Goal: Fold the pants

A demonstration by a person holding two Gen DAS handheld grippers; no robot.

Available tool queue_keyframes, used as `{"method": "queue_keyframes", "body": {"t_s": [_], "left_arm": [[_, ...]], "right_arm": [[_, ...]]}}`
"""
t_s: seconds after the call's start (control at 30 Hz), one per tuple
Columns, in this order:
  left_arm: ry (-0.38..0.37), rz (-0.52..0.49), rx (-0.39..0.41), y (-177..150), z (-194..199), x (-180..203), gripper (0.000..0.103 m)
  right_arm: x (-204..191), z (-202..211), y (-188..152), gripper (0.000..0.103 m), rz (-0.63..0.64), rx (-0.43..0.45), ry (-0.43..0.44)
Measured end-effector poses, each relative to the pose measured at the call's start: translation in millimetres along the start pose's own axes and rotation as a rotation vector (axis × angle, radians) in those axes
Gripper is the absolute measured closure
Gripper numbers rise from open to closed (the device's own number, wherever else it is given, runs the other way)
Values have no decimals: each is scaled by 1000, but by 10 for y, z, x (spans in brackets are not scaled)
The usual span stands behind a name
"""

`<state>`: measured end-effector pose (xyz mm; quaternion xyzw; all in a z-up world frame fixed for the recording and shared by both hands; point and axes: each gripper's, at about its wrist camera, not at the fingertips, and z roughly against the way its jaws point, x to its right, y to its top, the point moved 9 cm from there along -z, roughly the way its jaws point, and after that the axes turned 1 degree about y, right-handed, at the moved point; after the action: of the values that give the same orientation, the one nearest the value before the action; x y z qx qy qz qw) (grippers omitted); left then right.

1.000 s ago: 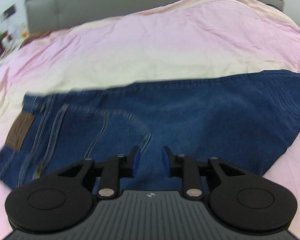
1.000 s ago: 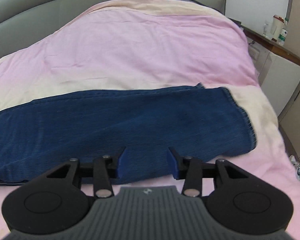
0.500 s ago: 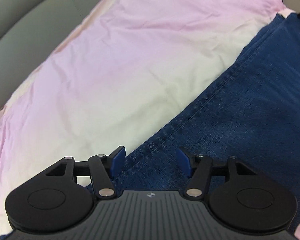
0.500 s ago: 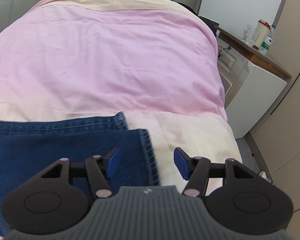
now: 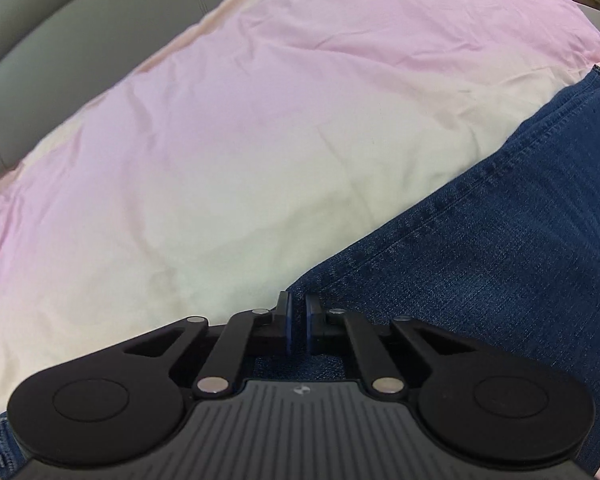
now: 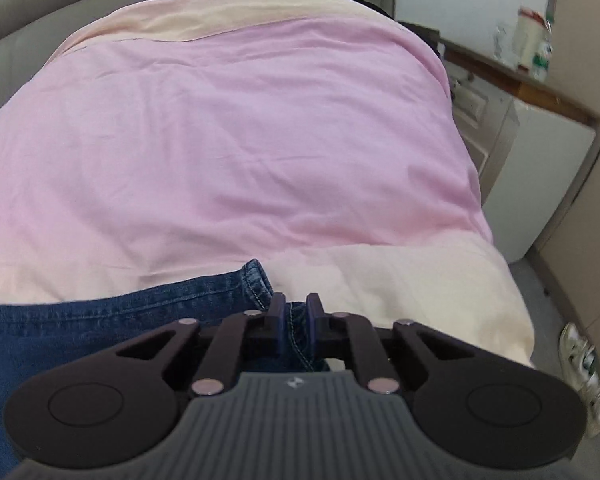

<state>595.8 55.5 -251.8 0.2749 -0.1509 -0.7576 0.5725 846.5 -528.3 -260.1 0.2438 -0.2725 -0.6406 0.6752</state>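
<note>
Dark blue denim pants (image 5: 500, 240) lay flat on the pink-and-cream bed cover (image 5: 260, 120). Left tongs (image 5: 297, 322) had just closed, pinching the pants' seamed edge; right tongs (image 6: 296, 326) had just closed on the stitched leg hem (image 6: 298, 332).

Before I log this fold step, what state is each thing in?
Jeans: lying flat on the bed, both ends pinched.
Left tool: just closed, shut on the jeans' edge.
Right tool: just closed, shut on the jeans' hem.
Duvet: spread out, wrinkled.

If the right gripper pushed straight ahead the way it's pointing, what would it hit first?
Likely the bedcover: the right gripper is shut on the jeans at the hem, and pale cover lies just past its tips.
</note>
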Motion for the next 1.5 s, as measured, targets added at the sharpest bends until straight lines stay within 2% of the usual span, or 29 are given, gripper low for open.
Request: {"method": "queue_keyframes", "body": {"t_s": [0.03, 0.1, 0.17, 0.33, 0.43, 0.5, 0.57, 0.6, 0.63, 0.73, 0.77, 0.83, 0.9, 0.93, 0.97, 1.07, 1.13, 1.2, 1.3, 1.4, 1.5], "left_arm": [[10, 11, 16, -1, 54, -9, 98], [21, 28, 49, 20, 148, -34, 98], [26, 60, 81, 19, 262, -97, 98], [61, 90, 131, 33, 501, -199, 98], [60, 104, 116, 70, 507, -280, 98], [57, 124, 101, 98, 439, -282, 98], [52, 160, 85, 106, 366, -298, 97], [54, 162, 77, 98, 336, -304, 96], [65, 163, 76, 78, 331, -329, 85], [66, 201, 73, 44, 341, -383, 72], [58, 219, 74, 34, 349, -391, 70], [37, 229, 76, -4, 412, -380, 68], [32, 223, 86, -67, 493, -358, 64], [36, 214, 91, -99, 528, -333, 59], [38, 209, 87, -133, 556, -322, 58], [47, 237, 71, -274, 665, -340, 58], [72, 300, 99, -352, 806, -389, 57], [50, 365, 112, -448, 937, -348, 53], [28, 372, 105, -595, 1094, -207, 53], [23, 350, 79, -688, 1167, -116, 53], [45, 338, 42, -759, 1159, -121, 53]], "right_arm": [[-14, 43, 17, 103, 9, 11, -5], [26, 198, 100, 103, 31, 68, -53], [38, 306, 183, 103, 26, 103, -61], [-80, 363, 291, 103, 58, 161, -121], [-184, 348, 402, 103, 59, 212, -143], [-241, 219, 435, 103, 71, 188, -158], [-254, 113, 441, 103, 82, 188, -227], [-233, 89, 445, 103, 68, 192, -242], [-205, 67, 437, 103, 34, 184, -232], [-145, 116, 409, 103, -1, 174, -168], [-116, 157, 380, 99, 11, 164, -160], [-36, 278, 300, 98, -15, 149, -127], [28, 441, 148, 88, -53, 133, -75], [48, 533, 42, 68, -63, 124, -60], [65, 629, -73, 55, -75, 119, -55], [9, 868, -471, 53, -63, 85, -20], [-73, 957, -745, 53, -61, 55, 10], [-173, 970, -988, 53, -65, 30, 33], [-323, 863, -1180, 53, -65, 24, 59], [-387, 696, -1143, 53, -79, 64, 3], [-180, 506, -1001, 59, -124, 70, -137]]}}
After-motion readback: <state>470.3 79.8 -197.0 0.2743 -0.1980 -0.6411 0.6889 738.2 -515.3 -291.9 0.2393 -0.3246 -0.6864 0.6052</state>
